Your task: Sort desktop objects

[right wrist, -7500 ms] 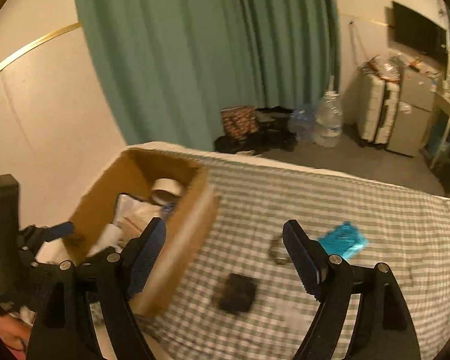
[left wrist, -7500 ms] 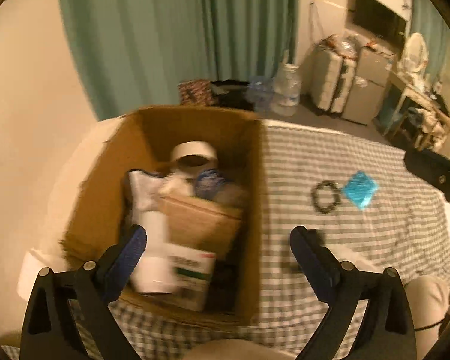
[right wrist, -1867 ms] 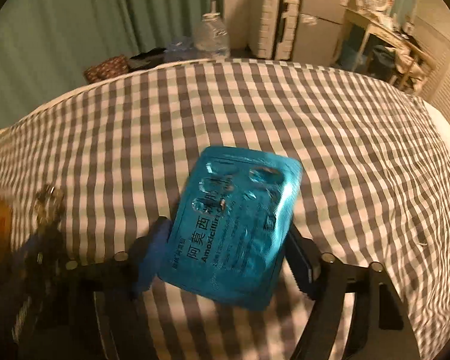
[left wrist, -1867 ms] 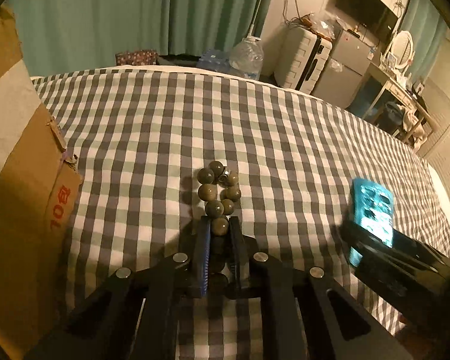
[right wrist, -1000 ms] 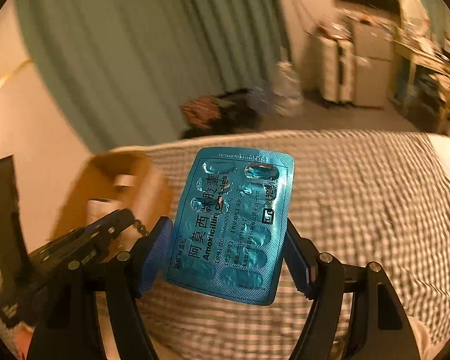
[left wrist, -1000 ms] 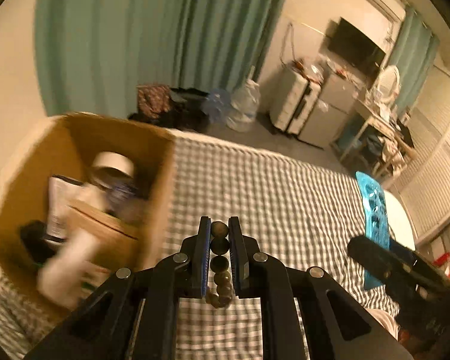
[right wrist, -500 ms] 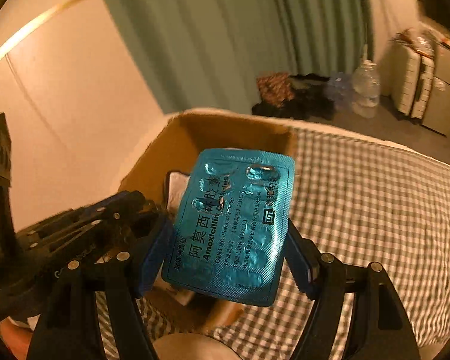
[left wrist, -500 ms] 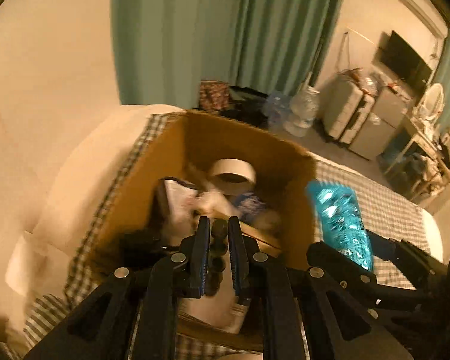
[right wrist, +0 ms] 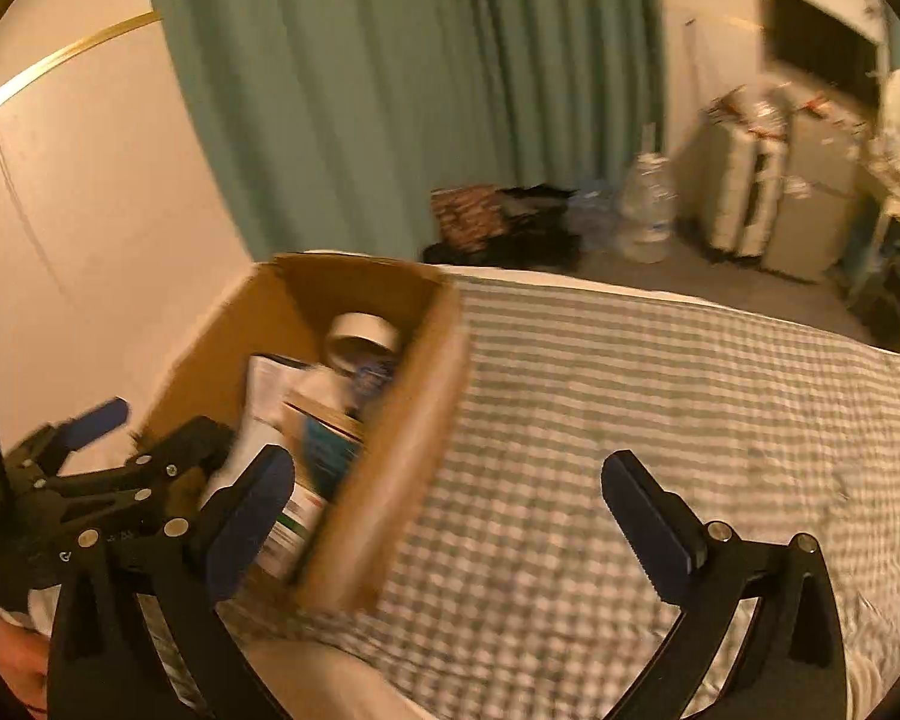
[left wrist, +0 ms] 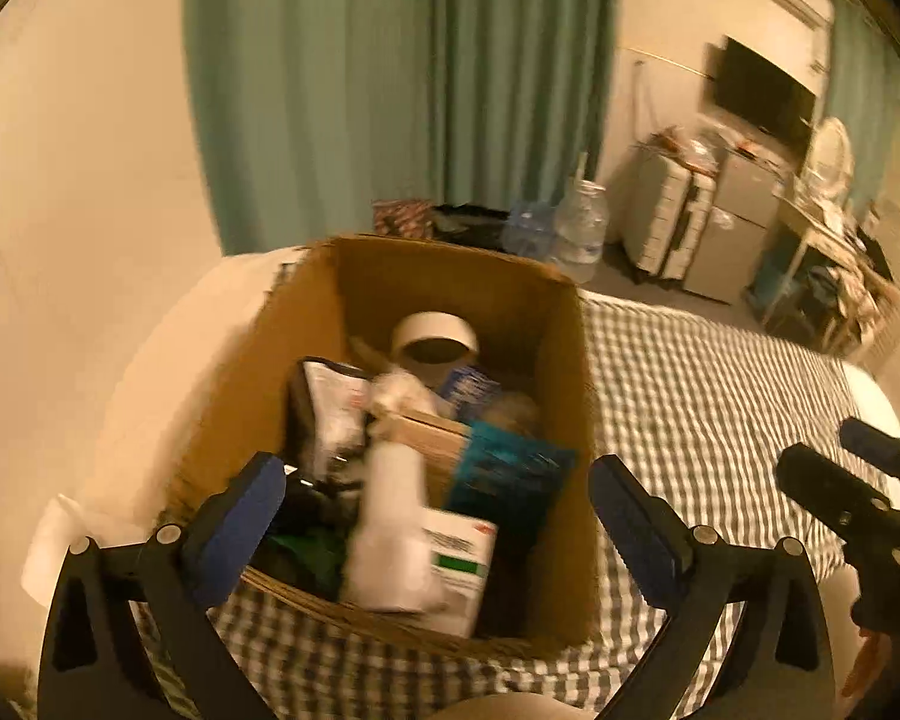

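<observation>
Now, over a cardboard box (left wrist: pixel 558 360) at the left edge of a checked bedcover (left wrist: pixel 708 384), the left gripper (left wrist: pixel 432 495) and the right gripper (right wrist: pixel 450 483) spring apart, jaws opening to full spread with nothing between the pads of either. A blue blister pack (left wrist: pixel 504 474) lies inside the box against its right wall, on top of the clutter; beads, if any are in there, cannot be made out in the blur. By the look of it the drop is the step in hand. The cover right of the box shows nothing left to collect, so the next move calls for drawing both tools back clear of the rim and checking for stragglers. Counted in the box: one tape roll (left wrist: pixel 435 339), one white bottle (left wrist: pixel 387 534), one green-striped carton (left wrist: pixel 459 564), one blister pack. Two grippers.
</observation>
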Demonstrator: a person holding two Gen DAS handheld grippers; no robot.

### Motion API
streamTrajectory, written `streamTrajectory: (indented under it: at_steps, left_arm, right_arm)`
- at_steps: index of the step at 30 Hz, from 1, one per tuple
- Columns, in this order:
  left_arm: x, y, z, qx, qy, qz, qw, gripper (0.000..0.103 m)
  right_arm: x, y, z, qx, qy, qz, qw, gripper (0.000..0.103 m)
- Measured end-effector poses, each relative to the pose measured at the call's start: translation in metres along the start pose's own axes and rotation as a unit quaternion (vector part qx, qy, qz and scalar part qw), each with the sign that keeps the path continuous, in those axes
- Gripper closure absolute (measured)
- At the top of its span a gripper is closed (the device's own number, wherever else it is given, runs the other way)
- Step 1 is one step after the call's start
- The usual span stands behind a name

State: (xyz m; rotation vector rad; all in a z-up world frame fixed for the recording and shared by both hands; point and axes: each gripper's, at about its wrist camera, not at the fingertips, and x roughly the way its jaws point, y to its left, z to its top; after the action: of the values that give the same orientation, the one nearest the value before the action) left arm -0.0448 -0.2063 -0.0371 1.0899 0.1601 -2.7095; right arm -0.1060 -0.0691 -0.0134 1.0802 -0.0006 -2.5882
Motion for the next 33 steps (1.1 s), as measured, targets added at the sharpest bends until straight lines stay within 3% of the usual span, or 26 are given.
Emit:
streamTrajectory:
  at_steps: [5, 9, 13, 27, 31, 33]
  left_arm:
    - [-0.004, -0.038, -0.028, 0.051, -0.01, 0.0, 0.9987, 0.0]
    - [-0.006, -0.043, -0.03, 0.019, -0.003, -0.011, 0.9997, 0.0]
    - [-0.006, -0.037, -0.028, -0.008, -0.001, -0.018, 0.9998, 0.0]
    - [-0.004, -0.048, -0.031, 0.017, 0.009, -0.013, 0.9997, 0.0]
    - [-0.004, -0.048, -0.033, 0.015, 0.016, -0.028, 0.9994, 0.0]
    - [-0.006, -0.047, -0.038, 0.011, 0.021, -0.008, 0.9997, 0.0]
  right_arm:
    - [-0.028, -0.029, -0.053, 0.061, -0.04, -0.049, 0.996, 0.0]
    - [-0.034, -0.045, -0.065, 0.072, -0.031, -0.085, 0.993, 0.0]
    - [-0.037, -0.057, -0.072, 0.089, -0.02, -0.086, 0.992, 0.0]
    - [-0.032, -0.061, -0.074, 0.101, -0.022, -0.099, 0.99, 0.0]
    - [-0.028, -0.061, -0.077, 0.11, -0.012, -0.098, 0.989, 0.0]
    - [-0.027, -0.058, -0.077, 0.106, -0.011, -0.099, 0.989, 0.0]
